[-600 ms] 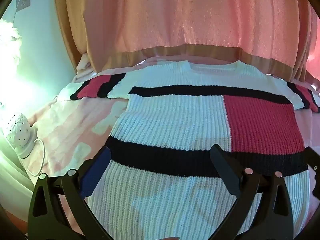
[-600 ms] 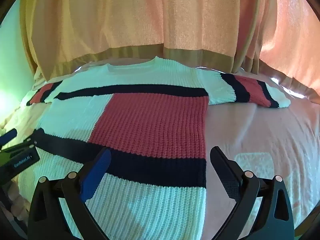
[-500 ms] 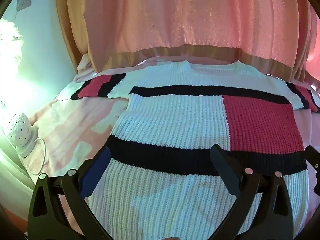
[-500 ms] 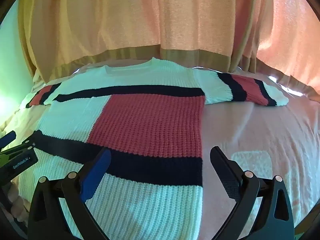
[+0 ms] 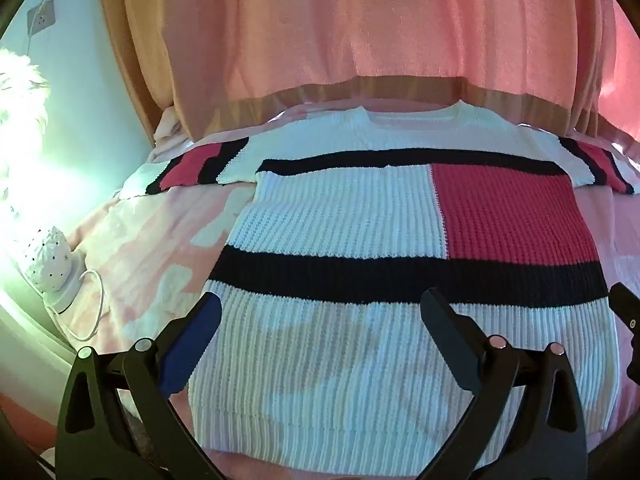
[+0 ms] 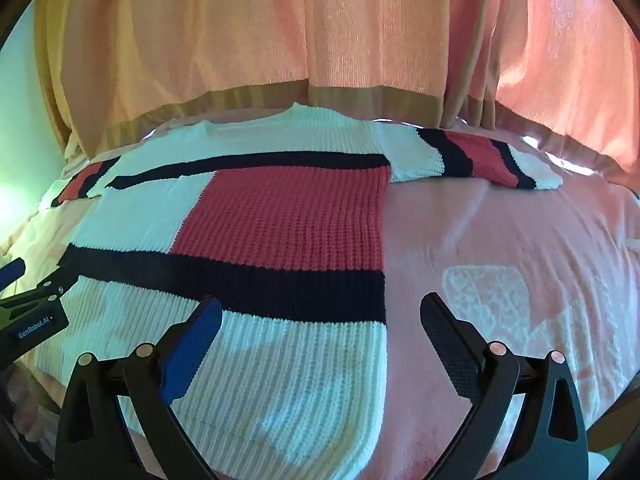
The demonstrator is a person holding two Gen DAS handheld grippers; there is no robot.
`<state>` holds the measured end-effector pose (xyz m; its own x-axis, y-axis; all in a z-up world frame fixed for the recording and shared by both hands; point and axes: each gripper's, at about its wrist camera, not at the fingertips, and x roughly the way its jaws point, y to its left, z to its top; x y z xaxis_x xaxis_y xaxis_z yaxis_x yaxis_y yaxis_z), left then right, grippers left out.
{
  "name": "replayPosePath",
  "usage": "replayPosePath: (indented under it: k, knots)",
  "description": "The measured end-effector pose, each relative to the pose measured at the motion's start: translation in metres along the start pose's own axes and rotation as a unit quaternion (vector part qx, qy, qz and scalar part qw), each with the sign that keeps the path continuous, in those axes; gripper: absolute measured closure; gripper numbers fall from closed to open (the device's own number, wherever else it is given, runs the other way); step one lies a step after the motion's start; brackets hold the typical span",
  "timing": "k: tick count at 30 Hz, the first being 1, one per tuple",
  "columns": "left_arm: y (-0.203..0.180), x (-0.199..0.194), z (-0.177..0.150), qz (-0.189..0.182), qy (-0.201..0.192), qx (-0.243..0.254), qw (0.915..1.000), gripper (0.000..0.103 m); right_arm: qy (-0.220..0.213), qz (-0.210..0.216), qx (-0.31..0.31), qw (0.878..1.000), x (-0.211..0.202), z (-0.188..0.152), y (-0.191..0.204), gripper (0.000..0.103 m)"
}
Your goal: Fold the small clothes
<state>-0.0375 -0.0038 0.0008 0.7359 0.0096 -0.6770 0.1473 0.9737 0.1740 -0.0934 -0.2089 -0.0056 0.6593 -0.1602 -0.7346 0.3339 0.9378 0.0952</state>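
A knitted sweater, white with black bands and a red block, lies flat on a pink bed cover, collar toward the curtain, both short sleeves spread out. My left gripper hovers open over the lower left part of the hem, nothing between its fingers. Open as well, my right gripper hangs above the sweater's lower right corner, straddling the right side edge. The left gripper's body shows at the left edge of the right wrist view.
A pink patterned bed cover extends on both sides of the sweater. Pink-orange curtains hang behind the bed. A white dotted lamp with a cable sits at the left by a pale wall.
The right gripper has drifted slightly rightward, so the sweater sits a little further left in its view. The left view is nearly unchanged.
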Motion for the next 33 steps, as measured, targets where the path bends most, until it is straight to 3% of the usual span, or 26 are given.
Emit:
replayPosePath:
  k: [33]
  knots:
    - [-0.005,-0.019,-0.006,0.000,0.013,0.009,0.9999,0.006,0.008,-0.008,-0.008,1.000,-0.026,-0.009,-0.012,0.005]
